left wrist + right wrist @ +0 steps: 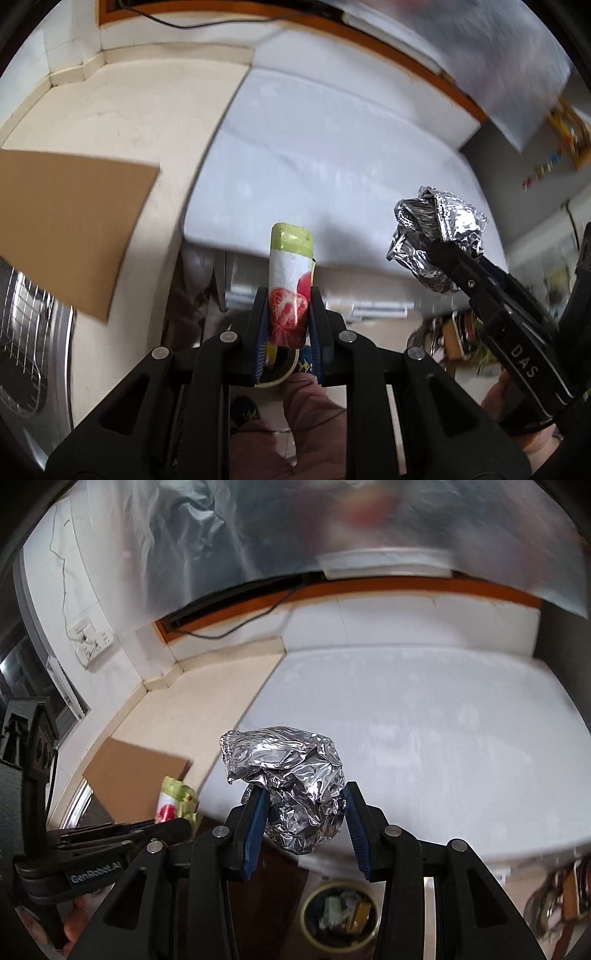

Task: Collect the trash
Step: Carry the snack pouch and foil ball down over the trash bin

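Observation:
My left gripper [288, 314] is shut on a rolled snack wrapper [290, 280], white with a green end and a red tomato print, held upright off the counter. It also shows in the right wrist view [173, 801]. My right gripper [304, 808] is shut on a crumpled ball of aluminium foil [288, 775], also seen in the left wrist view [436, 240]. Both are held in the air near the counter's front edge. A round bin [340, 915] with several pieces of trash stands on the floor below the right gripper.
A white counter [424, 738] adjoins a cream counter [110, 122]. A piece of brown cardboard [66, 225] lies at the left, partly over a steel sink with a wire rack [26, 332]. A wall socket [92, 642] and a cable are at the back.

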### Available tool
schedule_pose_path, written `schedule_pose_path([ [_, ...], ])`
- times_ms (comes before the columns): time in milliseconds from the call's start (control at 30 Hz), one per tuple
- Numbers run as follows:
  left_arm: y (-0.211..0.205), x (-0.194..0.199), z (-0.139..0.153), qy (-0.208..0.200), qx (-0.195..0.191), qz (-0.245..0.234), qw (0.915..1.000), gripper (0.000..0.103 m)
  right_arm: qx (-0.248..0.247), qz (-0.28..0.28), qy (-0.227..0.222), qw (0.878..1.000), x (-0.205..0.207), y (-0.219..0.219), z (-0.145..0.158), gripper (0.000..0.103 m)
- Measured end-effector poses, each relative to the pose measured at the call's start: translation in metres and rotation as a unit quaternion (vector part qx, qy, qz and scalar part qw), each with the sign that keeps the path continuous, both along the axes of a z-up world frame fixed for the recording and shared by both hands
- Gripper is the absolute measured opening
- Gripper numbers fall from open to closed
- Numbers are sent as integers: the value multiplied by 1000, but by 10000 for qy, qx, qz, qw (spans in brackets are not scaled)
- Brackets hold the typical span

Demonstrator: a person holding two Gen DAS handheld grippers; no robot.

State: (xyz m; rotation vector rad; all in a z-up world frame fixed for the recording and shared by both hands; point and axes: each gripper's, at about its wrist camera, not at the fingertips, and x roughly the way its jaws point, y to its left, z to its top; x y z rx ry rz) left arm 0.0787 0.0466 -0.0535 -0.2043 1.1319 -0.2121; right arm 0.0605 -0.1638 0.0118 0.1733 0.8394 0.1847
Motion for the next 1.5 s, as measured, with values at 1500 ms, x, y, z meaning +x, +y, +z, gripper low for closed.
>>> schedule_pose_path([
  [1500, -42, -33, -366, 1532, 383, 311, 9870, 18, -242, -221, 2754, 9608, -75, -33, -408, 41],
])
